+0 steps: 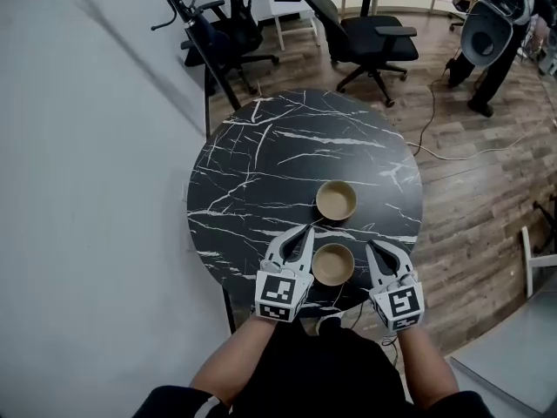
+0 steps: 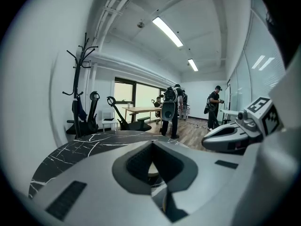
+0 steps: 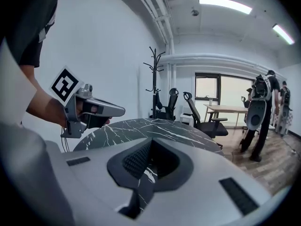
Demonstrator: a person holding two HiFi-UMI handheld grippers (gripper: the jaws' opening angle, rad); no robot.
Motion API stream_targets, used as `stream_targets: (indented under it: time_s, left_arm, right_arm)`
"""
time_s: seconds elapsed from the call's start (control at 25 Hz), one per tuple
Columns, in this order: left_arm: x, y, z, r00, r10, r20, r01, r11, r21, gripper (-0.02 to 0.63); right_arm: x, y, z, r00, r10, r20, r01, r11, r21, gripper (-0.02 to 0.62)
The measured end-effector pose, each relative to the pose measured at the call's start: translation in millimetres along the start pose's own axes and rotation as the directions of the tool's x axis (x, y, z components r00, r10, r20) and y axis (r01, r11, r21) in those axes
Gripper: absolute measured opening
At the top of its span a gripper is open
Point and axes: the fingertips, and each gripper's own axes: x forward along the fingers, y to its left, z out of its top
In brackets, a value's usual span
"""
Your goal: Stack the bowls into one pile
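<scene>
Two tan bowls sit apart on the round black table [image 1: 261,146]. The near bowl [image 1: 333,264] is close to the table's near edge, and the far bowl [image 1: 336,201] is just behind it, closer to the middle. The left gripper [image 1: 304,232] is just beside the near bowl's left side and the right gripper [image 1: 372,247] is near its right side, and both claws are squeezed tight with nothing in them. Past the table's far edge stand black office chairs [image 1: 370,37] and a person [image 1: 498,46], a cable [image 1: 452,151] lies on the wood floor [image 1: 487,190], and a grey wall [image 1: 87,190] runs along the left.
</scene>
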Motion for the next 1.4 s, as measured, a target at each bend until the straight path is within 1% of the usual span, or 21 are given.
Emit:
stream_targets:
  time_s: [0.2, 0.36, 0.56, 0.72, 0.88, 1.04, 1.24, 1.4]
  left_arm:
    - [-13, -5, -11, 1.0, -0.003, -0.004, 0.002, 1.0, -0.014, 0.014]
    - [-21, -4, -17, 1.0, 0.017, -0.009, -0.017, 1.0, -0.01, 0.014]
    - [-27, -3, -24, 0.999, 0.029, -0.019, -0.029, 0.999, -0.019, 0.014]
    - [-30, -3, -27, 0.999, 0.031, -0.023, -0.031, 0.999, -0.021, 0.014]
    - [-31, 0, -31, 0.998, 0.039, -0.041, -0.039, 0.999, -0.013, 0.014]
    - [-31, 3, -33, 0.997, 0.048, -0.053, -0.049, 0.999, -0.003, 0.014]
    - [-40, 0, -31, 0.998, 0.051, -0.048, -0.052, 0.999, -0.01, 0.014]
    - [-45, 2, -37, 0.996, 0.064, -0.058, -0.065, 0.998, -0.023, 0.014]
  right_arm:
    - [-1, 1, -6, 1.0, -0.017, 0.001, 0.017, 0.999, 0.039, 0.008]
    - [-2, 2, -12, 1.0, -0.025, -0.001, 0.025, 0.998, 0.061, 0.008]
    - [0, 4, -19, 1.0, -0.018, -0.016, 0.019, 0.998, 0.053, 0.008]
    - [8, 11, -32, 0.998, -0.014, -0.066, 0.018, 0.998, 0.064, 0.009]
    - [15, 20, -46, 0.992, 0.017, -0.123, -0.008, 0.997, 0.072, 0.011]
    - [22, 28, -63, 0.982, 0.064, -0.18, -0.044, 0.993, 0.112, 0.097]
    - [26, 34, -88, 0.957, 0.102, -0.271, -0.057, 0.984, 0.167, 0.155]
    - [29, 36, -108, 0.937, 0.129, -0.326, -0.048, 0.968, 0.245, 0.186]
